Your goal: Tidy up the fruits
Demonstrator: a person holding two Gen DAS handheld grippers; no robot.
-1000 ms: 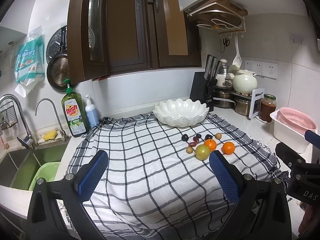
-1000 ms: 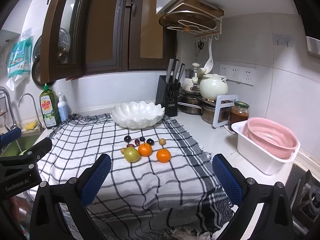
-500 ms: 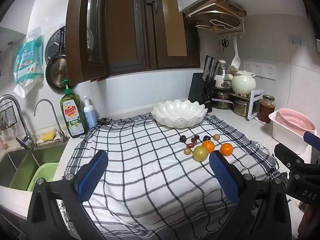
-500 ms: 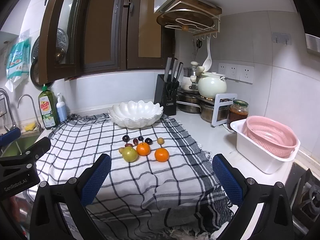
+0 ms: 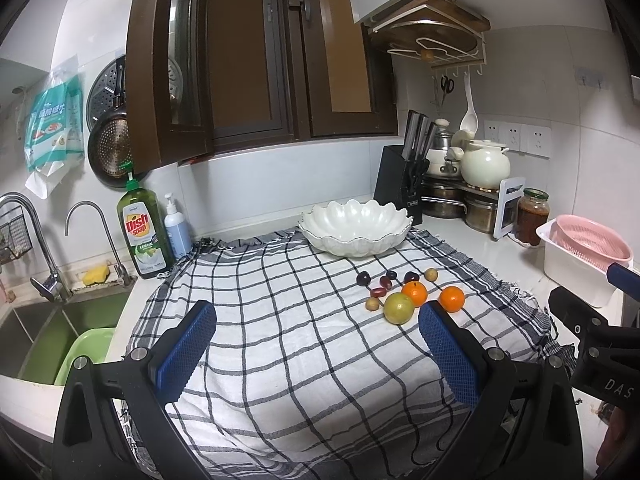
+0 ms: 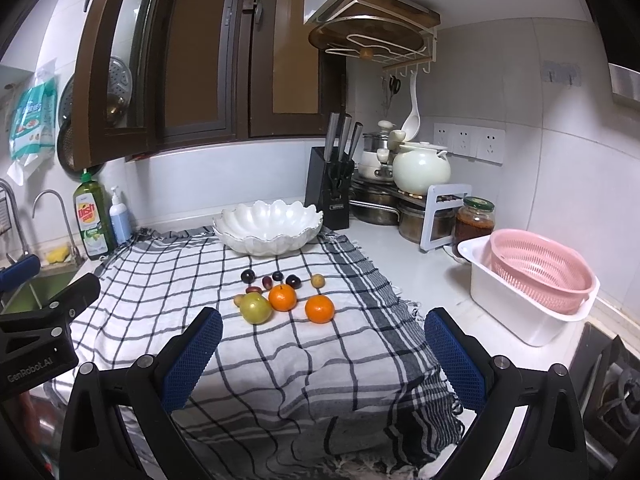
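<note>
On the checked cloth [image 6: 168,272] covering the tabletop, the fruits lie clustered: a green apple [image 6: 255,308], two oranges [image 6: 282,297] [image 6: 319,309], dark plums [image 6: 248,276] and small tan ones. Just behind sits the empty white bowl [image 6: 268,226], a knife block [image 6: 331,192] beside it. Left tongs [image 5: 316,344] and right tongs [image 6: 322,346] hover spread wide, holding nothing, with open cloth between them and the fruit.

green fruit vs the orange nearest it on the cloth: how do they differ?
Colour: the green fruit is yellow-green, the orange bright orange. Size: the green fruit looks slightly larger. Place: the green fruit lies nearer the grippers and to the left, the orange just behind and right, about touching it. Both are round, rest on the checked cloth, outside the white bowl, ungripped.
</note>
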